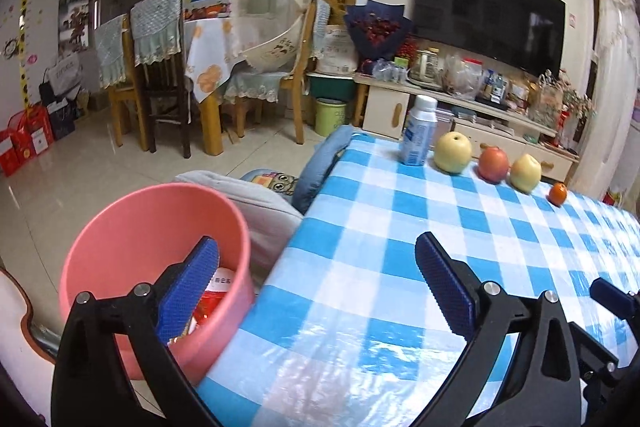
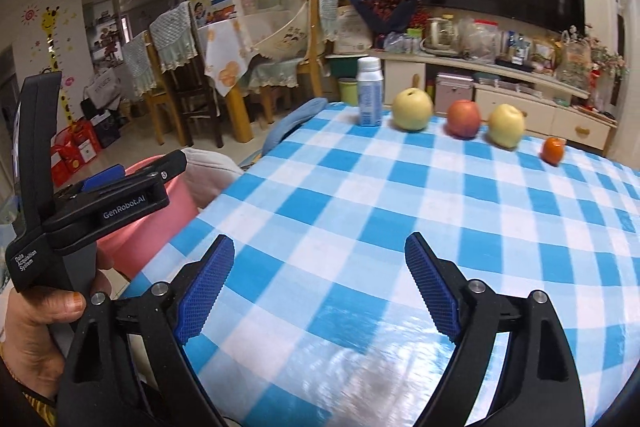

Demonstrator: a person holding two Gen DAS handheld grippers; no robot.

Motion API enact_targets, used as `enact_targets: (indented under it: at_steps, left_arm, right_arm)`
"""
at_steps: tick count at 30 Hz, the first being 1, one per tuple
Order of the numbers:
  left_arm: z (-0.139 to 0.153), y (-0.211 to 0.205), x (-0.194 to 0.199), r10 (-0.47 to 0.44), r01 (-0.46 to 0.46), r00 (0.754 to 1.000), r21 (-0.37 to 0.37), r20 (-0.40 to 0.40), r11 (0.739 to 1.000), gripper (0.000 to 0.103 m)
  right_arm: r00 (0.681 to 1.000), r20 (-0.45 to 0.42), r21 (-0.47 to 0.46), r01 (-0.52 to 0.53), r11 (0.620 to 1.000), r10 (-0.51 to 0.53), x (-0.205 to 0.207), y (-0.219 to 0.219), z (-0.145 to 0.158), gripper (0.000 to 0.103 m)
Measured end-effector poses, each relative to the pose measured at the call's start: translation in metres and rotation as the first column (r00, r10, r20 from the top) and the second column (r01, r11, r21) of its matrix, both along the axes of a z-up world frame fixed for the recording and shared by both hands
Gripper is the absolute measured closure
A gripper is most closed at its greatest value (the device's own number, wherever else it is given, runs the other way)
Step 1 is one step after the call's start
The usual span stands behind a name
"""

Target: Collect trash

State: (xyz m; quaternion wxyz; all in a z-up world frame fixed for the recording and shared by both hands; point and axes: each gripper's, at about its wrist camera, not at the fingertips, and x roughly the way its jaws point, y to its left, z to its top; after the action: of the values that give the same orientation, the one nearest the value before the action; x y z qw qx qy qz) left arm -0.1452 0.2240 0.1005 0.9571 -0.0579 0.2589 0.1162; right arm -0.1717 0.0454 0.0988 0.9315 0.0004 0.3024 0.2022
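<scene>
A pink bin [image 1: 120,227] stands by the table's left edge, with red and white wrappers [image 1: 214,297] inside; it also shows in the right wrist view [image 2: 148,227]. My left gripper [image 1: 316,267] is open and empty, its left finger over the bin's rim, its right finger over the blue checked tablecloth [image 1: 400,227]. My right gripper [image 2: 320,263] is open and empty above the tablecloth [image 2: 360,195]. A white and blue bottle [image 1: 418,131] stands at the table's far edge, also in the right wrist view [image 2: 370,91].
Next to the bottle stand two yellow apples [image 2: 412,109] [image 2: 506,125], a red apple [image 2: 463,119] and a small orange [image 2: 553,149]. Beyond are a TV cabinet [image 2: 520,95], dining chairs [image 1: 160,67] and a green bin [image 1: 330,115]. The left gripper's body [image 2: 96,203] shows at left.
</scene>
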Motion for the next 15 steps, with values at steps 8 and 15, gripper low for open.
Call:
enact_targets:
  at_steps: [8, 15]
  left_arm:
    - [0.001, -0.036, -0.001, -0.074, 0.074, 0.997, -0.006, -0.012, 0.997, 0.004]
    - [0.001, -0.076, -0.008, -0.148, 0.148, 0.989, 0.022, -0.016, 0.989, 0.004]
  right_arm:
    - [0.996, 0.05, -0.04, 0.079, 0.996, -0.077, -0.026, -0.039, 0.003, 0.014]
    - [0.987, 0.053, -0.05, 0.154, 0.987, -0.151, -0.044, -0.075, 0.0, 0.014]
